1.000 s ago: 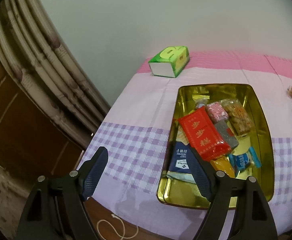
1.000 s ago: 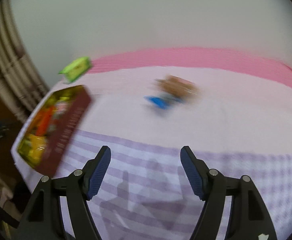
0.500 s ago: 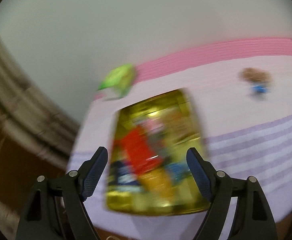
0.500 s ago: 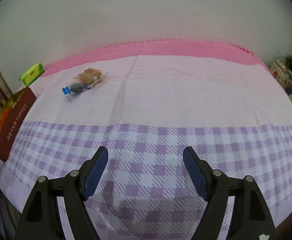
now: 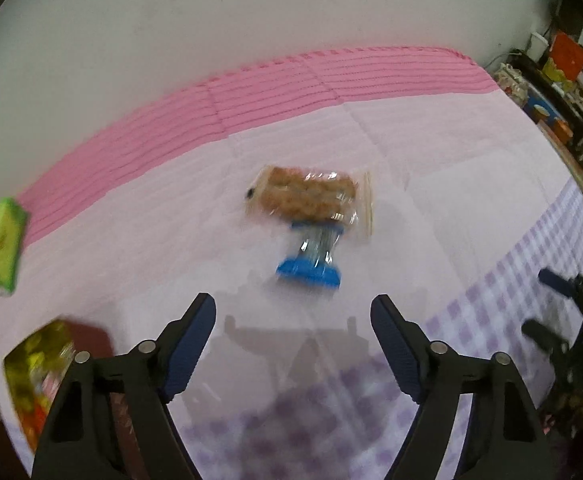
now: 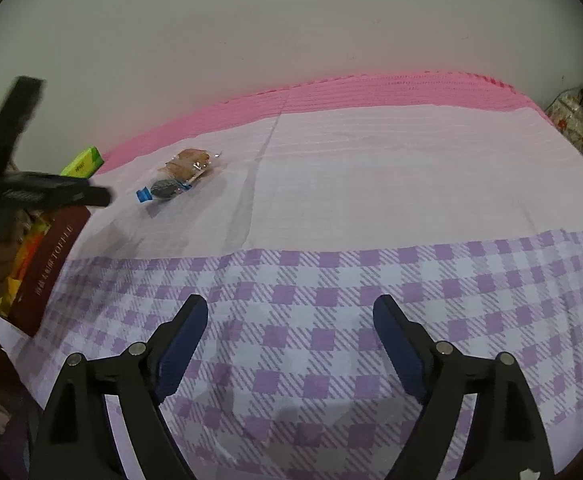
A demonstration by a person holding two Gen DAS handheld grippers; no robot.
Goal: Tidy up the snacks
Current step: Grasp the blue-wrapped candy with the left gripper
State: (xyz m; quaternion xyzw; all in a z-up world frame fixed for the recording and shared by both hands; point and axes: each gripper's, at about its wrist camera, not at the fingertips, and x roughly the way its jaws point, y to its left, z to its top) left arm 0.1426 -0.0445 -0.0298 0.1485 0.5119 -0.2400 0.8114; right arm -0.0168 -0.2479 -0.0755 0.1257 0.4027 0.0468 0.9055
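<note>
Most of the snacks already sit in the gold tin (image 5: 31, 376), which shows low and off to the side of the left gripper's (image 5: 291, 344) left jaw. Two snacks are not put away yet. One is a clear pack of brown cookies (image 5: 307, 196), and the other is a small blue-ended candy pack (image 5: 311, 256) that touches it. Both lie on the pale pink cloth (image 5: 431, 168), straight ahead of the left gripper's jaws and a little beyond their tips. The left jaws stand wide apart with nothing between them, and they are closing a little just now. The picture is blurry, so the small print on the packs cannot be read. The right gripper (image 6: 291, 340) hangs over the purple checked part of the cloth, with its jaws wide and opening more, and nothing sits between them either. From its view the two loose snacks lie far ahead and to the left of its jaws, near a green tissue box (image 6: 83, 162). So the job looks almost done. It seems the left gripper will pick up the two loose packs and carry them to the tin.
</note>
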